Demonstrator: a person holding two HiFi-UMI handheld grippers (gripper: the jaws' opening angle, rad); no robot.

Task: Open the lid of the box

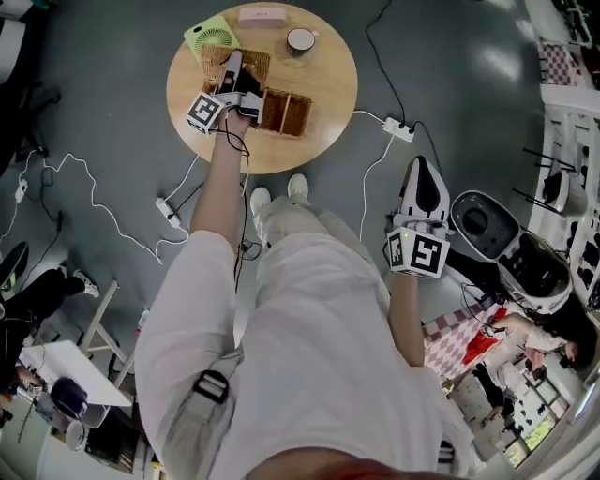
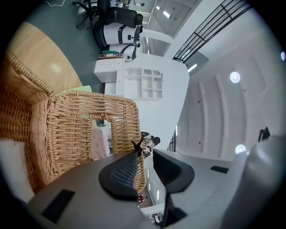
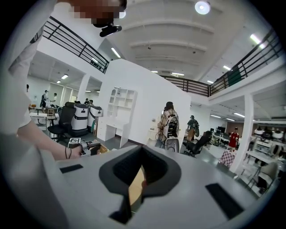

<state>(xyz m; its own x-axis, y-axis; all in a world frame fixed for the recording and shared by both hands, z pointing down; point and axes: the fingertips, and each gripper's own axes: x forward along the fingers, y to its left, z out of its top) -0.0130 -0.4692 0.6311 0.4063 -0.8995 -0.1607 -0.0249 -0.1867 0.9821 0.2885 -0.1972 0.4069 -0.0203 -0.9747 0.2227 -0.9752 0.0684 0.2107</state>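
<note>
A wicker box (image 1: 284, 112) with open compartments stands on the round wooden table (image 1: 323, 80). Its wicker lid (image 1: 251, 62) is swung up at the box's far left side. My left gripper (image 1: 232, 66) reaches over the box to that lid. In the left gripper view the lid's woven rim (image 2: 139, 147) runs between the jaws of my left gripper (image 2: 145, 157): it lies against the left pad (image 2: 124, 172), and a gap shows before the right pad. My right gripper (image 1: 419, 169) hangs by the person's side, off the table, shut and empty (image 3: 142, 156).
A green fan (image 1: 211, 36), a pink case (image 1: 262, 14) and a cup (image 1: 301, 39) sit at the table's far edge. Power strips (image 1: 400, 129) and cables lie on the floor around the table. A white machine (image 1: 483, 225) stands at the right.
</note>
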